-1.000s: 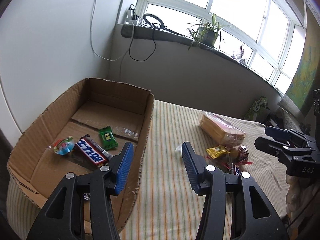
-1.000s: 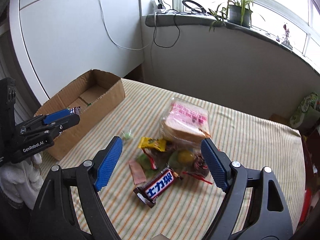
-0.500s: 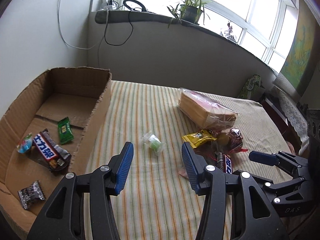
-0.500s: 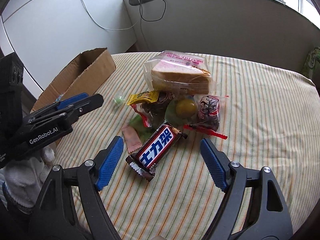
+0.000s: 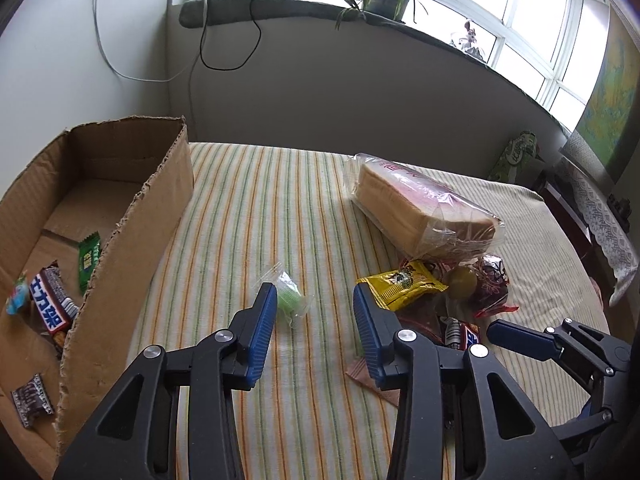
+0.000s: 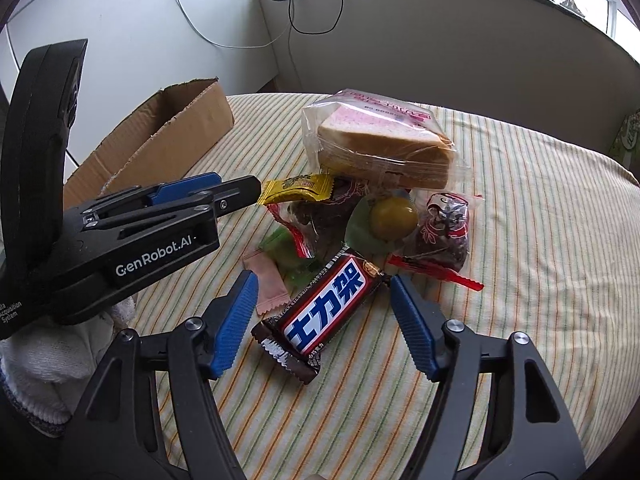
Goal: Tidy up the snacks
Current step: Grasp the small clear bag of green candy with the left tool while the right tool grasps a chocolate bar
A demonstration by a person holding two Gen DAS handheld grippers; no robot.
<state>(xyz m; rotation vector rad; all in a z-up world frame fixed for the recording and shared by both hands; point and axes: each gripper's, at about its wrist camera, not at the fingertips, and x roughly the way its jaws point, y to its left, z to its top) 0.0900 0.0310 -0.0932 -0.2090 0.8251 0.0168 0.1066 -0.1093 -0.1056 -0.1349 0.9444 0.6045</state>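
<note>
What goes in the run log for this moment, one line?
left tongs: open, closing, at green candy | right tongs: open, closing, astride chocolate bar | cardboard box: some snacks in

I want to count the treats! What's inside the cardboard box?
Inside the cardboard box: a chocolate bar, a green packet, a colourful sweet and a dark wrapper. Its near wall hides the rest.

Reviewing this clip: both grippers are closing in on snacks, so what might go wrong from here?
1. The right gripper, its fingers just closing, straddles the brown chocolate bar with blue lettering; the pink wrapped candy beside it might get pinched too.
2. The left gripper, also closing, may only snag the loose clear wrapper of the small green candy.
</note>
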